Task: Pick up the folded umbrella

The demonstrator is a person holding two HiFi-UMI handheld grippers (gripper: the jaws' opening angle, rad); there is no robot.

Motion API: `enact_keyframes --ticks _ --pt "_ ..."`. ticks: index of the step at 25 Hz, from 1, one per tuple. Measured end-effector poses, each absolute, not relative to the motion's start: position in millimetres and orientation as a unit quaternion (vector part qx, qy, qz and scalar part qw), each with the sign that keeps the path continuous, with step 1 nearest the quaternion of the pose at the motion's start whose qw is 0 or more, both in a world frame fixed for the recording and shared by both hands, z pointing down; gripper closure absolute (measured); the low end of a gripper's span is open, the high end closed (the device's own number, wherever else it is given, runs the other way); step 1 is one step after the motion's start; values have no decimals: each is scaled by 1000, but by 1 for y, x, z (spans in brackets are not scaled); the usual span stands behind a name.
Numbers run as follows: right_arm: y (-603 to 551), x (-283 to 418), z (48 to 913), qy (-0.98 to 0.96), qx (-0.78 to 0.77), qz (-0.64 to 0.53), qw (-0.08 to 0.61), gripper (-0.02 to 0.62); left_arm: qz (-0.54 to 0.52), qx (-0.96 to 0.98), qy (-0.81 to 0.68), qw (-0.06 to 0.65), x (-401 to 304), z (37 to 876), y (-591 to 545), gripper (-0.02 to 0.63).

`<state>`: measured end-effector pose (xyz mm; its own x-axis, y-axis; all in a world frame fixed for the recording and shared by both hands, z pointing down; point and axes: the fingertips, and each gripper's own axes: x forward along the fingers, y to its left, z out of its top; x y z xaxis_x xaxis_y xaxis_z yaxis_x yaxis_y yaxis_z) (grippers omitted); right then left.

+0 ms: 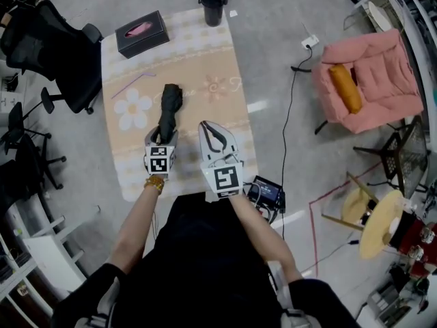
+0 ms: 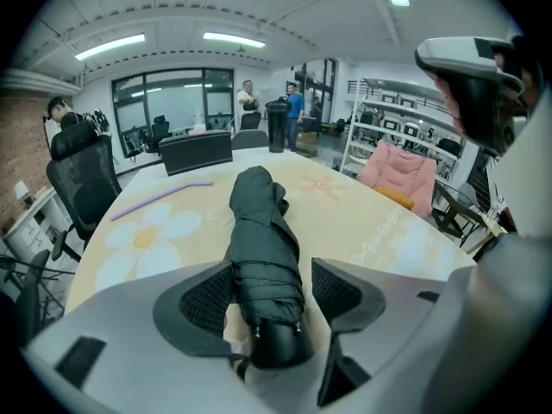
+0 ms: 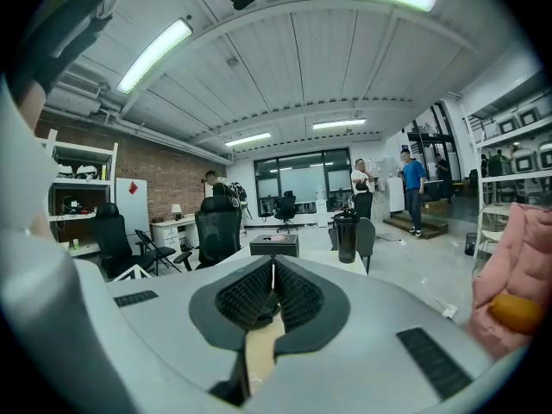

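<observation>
The folded black umbrella (image 1: 169, 108) lies lengthwise on the flower-patterned tablecloth (image 1: 205, 60), handle end toward me. My left gripper (image 1: 162, 135) is lowered over that near end with its jaws open. In the left gripper view the umbrella (image 2: 263, 248) lies between the two black pads (image 2: 207, 296); a gap shows on the right side, and the left pad sits right beside the fabric. My right gripper (image 1: 213, 134) hovers to the umbrella's right, apart from it. Its pads (image 3: 297, 296) meet with nothing between them.
A black tissue box (image 1: 141, 34) sits at the table's far left and a purple straw (image 1: 133, 83) lies left of the umbrella. A black bin (image 1: 213, 5) stands past the far edge. Office chairs (image 1: 54, 46) are at left, a pink armchair (image 1: 365, 80) at right.
</observation>
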<state>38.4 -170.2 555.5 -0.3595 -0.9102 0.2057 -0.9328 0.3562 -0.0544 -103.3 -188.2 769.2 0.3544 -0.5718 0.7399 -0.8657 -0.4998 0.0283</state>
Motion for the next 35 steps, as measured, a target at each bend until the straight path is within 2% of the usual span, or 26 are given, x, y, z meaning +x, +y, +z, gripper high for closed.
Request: enact_keyframes --ticks 23,27,35 --pt "-174 26 561 -832 543 84 82 578 354 775 -461 246 -104 788 -203 336" --pt "-175 28 562 -831 545 83 79 578 353 774 -465 245 -103 787 -201 374" --pt "-178 19 560 -837 535 84 81 578 347 773 -471 245 -106 783 -203 397"
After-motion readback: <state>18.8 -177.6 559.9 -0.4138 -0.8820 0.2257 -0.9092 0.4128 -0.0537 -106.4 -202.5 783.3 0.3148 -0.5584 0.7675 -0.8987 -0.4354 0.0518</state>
